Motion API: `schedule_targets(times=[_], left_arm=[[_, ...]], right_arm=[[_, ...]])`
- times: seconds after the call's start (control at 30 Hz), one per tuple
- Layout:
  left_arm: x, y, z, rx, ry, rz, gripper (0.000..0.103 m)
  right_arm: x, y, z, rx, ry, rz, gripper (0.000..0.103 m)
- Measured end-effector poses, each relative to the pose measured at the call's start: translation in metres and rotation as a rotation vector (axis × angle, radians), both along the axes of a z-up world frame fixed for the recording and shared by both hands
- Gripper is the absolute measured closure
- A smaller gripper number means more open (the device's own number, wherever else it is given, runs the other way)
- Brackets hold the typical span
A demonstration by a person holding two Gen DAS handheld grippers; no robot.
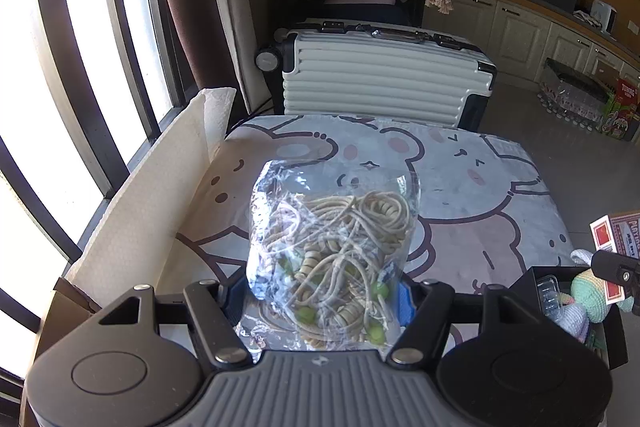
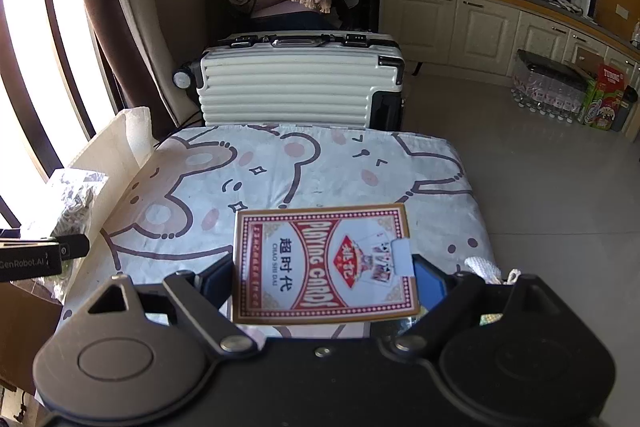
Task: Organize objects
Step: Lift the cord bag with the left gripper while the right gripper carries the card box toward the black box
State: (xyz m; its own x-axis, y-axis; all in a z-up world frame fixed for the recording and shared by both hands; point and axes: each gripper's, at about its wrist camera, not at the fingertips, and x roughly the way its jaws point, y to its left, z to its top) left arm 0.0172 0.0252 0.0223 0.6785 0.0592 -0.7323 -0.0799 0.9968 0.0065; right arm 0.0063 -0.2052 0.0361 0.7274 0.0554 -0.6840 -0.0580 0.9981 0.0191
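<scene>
Step in hand, as judged: both items are lifted and in carry, awaiting placement.

The left tool (image 1: 324,297) is closed on a clear plastic bag (image 1: 332,251) of coiled beige cord with green beads. The bag stands upright between the fingers, above the near part of the cartoon-print cushion (image 1: 460,187).

The right tool (image 2: 326,281) is closed on a red playing card box (image 2: 324,267), gripped across its short sides and held roughly flat above the near edge of the cushion (image 2: 304,167).

Next move, as judged: carry each item to a container. A black box (image 1: 536,279) at the near right already holds crocheted toys (image 1: 588,291) and a small clear case, so it is the likely destination. Only its corner shows; free room inside cannot be confirmed.

Edges and room:
- Left: a white folded sheet (image 1: 160,195) stands against the cushion, with the window just beyond.
- Far: a ribbed white suitcase (image 1: 380,75) stands just behind the cushion's far edge.
- Right: the cushion drops to open floor (image 2: 540,187).
- The two tools are near each other; stagger their approach to the box.
</scene>
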Motion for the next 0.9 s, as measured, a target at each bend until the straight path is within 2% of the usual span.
schedule_targets(times=[0.37,0.9], left_arm=[[0.009,-0.019,-0.008,-0.037,0.014,-0.034,0.035],[0.017,-0.113,-0.016,-0.106,0.029,-0.197,0.035]], right_arm=[[-0.002,-0.018,-0.003,0.006,0.006,-0.034,0.013],[-0.028,-0.111,-0.01,0.006,0.033,-0.209,0.013]])
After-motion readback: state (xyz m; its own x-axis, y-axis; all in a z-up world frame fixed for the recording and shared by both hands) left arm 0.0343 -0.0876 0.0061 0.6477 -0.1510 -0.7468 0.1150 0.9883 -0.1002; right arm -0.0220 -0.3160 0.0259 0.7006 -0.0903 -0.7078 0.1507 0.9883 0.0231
